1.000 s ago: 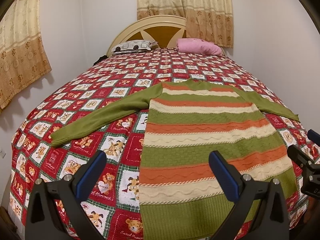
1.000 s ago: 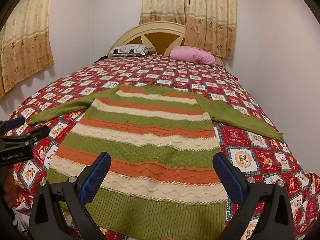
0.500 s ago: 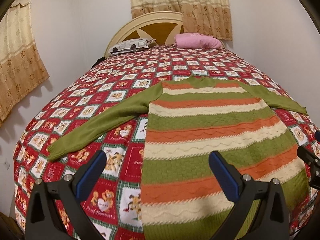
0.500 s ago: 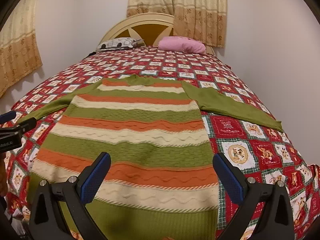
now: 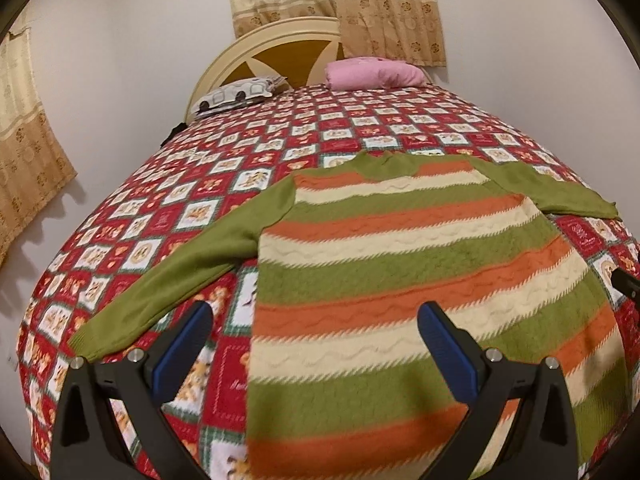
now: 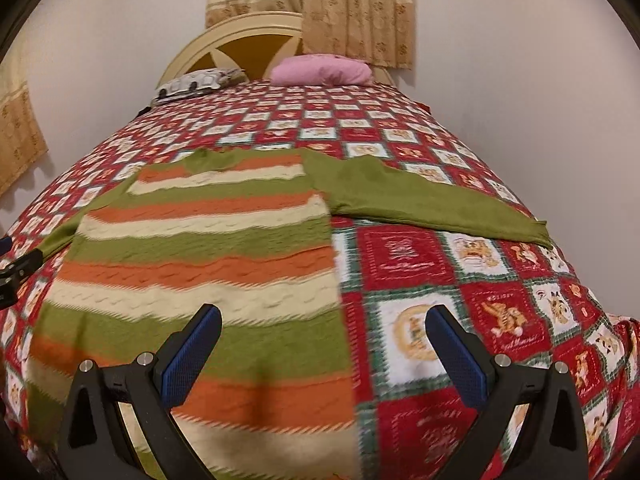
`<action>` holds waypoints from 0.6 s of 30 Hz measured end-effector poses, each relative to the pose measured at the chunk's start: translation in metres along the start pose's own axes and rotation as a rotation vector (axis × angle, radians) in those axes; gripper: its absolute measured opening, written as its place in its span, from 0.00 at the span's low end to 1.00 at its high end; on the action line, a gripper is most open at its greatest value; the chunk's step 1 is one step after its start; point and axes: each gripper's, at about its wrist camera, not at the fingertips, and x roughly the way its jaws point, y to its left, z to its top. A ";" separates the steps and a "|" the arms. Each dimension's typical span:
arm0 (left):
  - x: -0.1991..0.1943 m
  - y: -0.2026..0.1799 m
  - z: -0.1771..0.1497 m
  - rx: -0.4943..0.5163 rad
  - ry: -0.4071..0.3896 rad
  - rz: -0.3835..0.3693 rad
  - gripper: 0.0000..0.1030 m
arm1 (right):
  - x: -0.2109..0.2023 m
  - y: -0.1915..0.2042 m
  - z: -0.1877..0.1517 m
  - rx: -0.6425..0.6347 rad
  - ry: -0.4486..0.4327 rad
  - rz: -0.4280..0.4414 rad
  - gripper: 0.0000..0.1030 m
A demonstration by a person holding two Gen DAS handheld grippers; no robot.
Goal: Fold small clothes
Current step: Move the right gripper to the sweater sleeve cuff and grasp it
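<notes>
A striped sweater [image 5: 400, 264] in green, orange and cream lies flat on the bed, both green sleeves spread out. In the left wrist view my left gripper [image 5: 314, 344] hovers open over the sweater's left edge, near the left sleeve [image 5: 168, 276]. The right wrist view shows the same sweater [image 6: 200, 248] with its right sleeve [image 6: 432, 204] stretched toward the wall. My right gripper [image 6: 324, 344] is open above the sweater's right edge, with nothing between its blue pads.
The bed carries a red patchwork quilt [image 5: 248, 152] with bear squares. A pink pillow [image 5: 372, 74] and a patterned pillow [image 5: 236, 94] rest by the headboard [image 5: 288, 40]. A white wall [image 6: 540, 100] runs close along the bed's right side. Curtains hang behind.
Both grippers have moved forward and lower over the sweater. The left view shifted toward the left sleeve side, the right view toward the right sleeve and bare quilt. Both stayed open.
</notes>
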 end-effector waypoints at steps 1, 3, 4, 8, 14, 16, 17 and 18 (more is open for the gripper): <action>0.005 -0.003 0.002 0.005 0.006 -0.002 1.00 | 0.004 -0.006 0.002 0.005 0.007 -0.010 0.99; 0.014 -0.007 0.007 0.010 0.016 -0.008 1.00 | 0.012 -0.016 0.006 0.015 0.019 -0.026 0.99; 0.018 -0.009 0.009 0.012 0.018 -0.008 1.00 | 0.017 -0.025 0.008 0.024 0.028 -0.038 0.99; 0.035 -0.014 0.015 0.014 0.035 -0.004 1.00 | 0.035 -0.058 0.017 0.072 0.060 -0.071 0.99; 0.060 -0.019 0.021 0.019 0.063 0.011 1.00 | 0.062 -0.124 0.030 0.199 0.103 -0.110 0.99; 0.066 -0.023 0.023 0.021 0.070 0.008 1.00 | 0.072 -0.146 0.033 0.244 0.124 -0.127 0.99; 0.068 -0.024 0.024 0.023 0.074 0.007 1.00 | 0.075 -0.154 0.034 0.261 0.131 -0.134 0.99; 0.071 -0.027 0.026 0.025 0.077 0.008 1.00 | 0.080 -0.163 0.036 0.281 0.136 -0.137 0.99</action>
